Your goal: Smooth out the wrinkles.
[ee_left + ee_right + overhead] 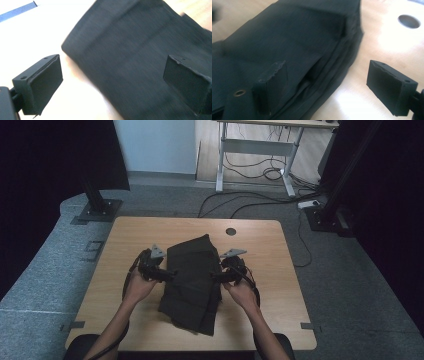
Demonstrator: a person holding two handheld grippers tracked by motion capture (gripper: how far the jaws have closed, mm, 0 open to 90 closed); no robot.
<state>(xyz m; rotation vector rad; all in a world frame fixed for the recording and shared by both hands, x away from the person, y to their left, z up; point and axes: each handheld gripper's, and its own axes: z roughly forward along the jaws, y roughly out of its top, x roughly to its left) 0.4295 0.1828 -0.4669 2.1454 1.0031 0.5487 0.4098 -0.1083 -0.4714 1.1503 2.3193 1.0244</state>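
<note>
Black cloth (192, 282), folded into a thick bundle, lies on the wooden bench (125, 240) between the two grippers. Left gripper (112, 82) has its fingers (40, 83) spread apart: one stands over bare bench just beside the cloth's folded edge, the other over the fabric, neither pressing on it. Right gripper (332, 87) likewise holds its fingers (390, 87) apart, straddling the opposite layered edge, one finger above the cloth, the other over bare wood. A round hole (409, 21) in the bench lies beyond that outer finger.
</note>
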